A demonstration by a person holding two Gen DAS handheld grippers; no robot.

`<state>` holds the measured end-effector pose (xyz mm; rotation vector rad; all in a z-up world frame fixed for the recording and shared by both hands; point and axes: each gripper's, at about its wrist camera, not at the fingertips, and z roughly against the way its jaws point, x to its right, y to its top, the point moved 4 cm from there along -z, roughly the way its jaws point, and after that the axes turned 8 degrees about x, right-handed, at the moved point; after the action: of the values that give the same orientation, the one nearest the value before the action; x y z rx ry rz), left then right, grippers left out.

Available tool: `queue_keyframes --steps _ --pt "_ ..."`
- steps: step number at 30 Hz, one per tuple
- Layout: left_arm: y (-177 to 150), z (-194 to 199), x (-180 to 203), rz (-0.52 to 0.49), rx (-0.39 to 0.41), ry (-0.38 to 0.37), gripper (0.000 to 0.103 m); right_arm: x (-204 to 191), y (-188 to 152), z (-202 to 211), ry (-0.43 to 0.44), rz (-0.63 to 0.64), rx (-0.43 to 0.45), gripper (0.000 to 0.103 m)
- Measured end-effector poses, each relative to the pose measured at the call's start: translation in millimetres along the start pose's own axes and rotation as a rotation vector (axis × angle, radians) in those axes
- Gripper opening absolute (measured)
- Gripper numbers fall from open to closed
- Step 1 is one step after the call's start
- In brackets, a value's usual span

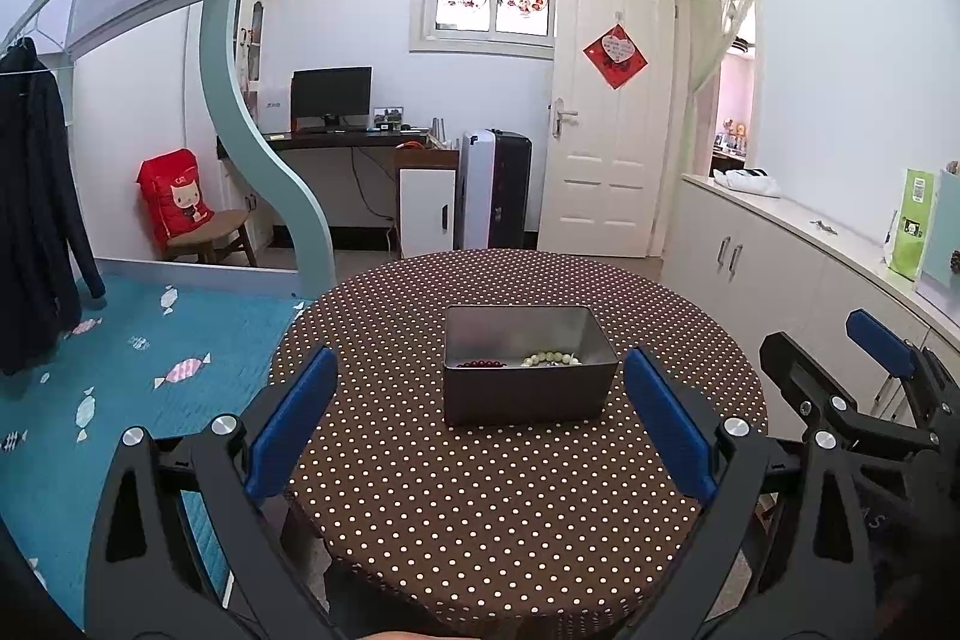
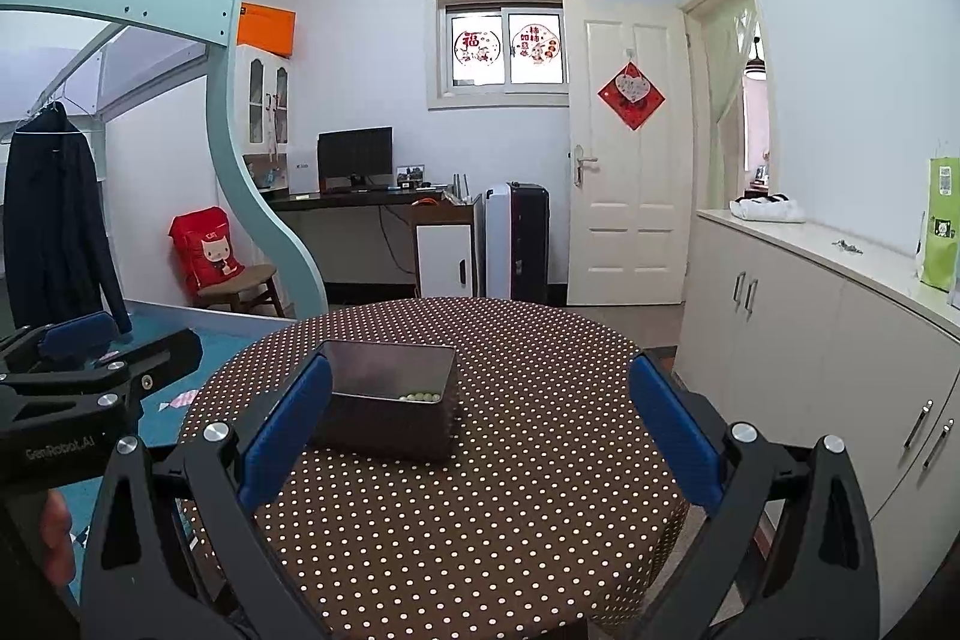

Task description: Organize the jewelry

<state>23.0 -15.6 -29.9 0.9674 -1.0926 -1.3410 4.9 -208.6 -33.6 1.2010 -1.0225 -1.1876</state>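
Round table (image 1: 510, 490) under brown polka-dot cloth, filling the lower middle of both views. Grey metal tin (image 1: 528, 370), open-topped, sat near the table's middle, a bit toward the far edge; in the right wrist view the tin (image 2: 390, 400) lay toward the left side, partly behind the left finger. Inside the tin, along the near wall: red beads (image 1: 482, 364) at left, pale green beads (image 1: 552, 358) at right, just beside each other; contact between them unclear. Only the pale beads (image 2: 418, 396) showed in the right wrist view, at the near right corner of the tin.

Left gripper (image 1: 480, 424) hung over the near edge of the table, jaws spread wide, blue pads either side of the tin but nearer the camera, gripping nothing. Right gripper (image 2: 480, 430) likewise spread wide, over the near right part of the table, nothing between its pads. Each gripper seen at the side of the other's view: right one (image 1: 864, 400) off the table's right edge, left one (image 2: 90, 376) off the left edge, well apart.
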Motion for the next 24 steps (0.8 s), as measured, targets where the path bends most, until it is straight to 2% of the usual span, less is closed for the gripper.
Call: queue_keyframes --steps 24 --pt "-4.6 -5.9 -1.1 -0.009 -0.028 -0.008 0.096 -0.4 -5.6 -7.1 -0.002 -0.018 -0.042 0.096"
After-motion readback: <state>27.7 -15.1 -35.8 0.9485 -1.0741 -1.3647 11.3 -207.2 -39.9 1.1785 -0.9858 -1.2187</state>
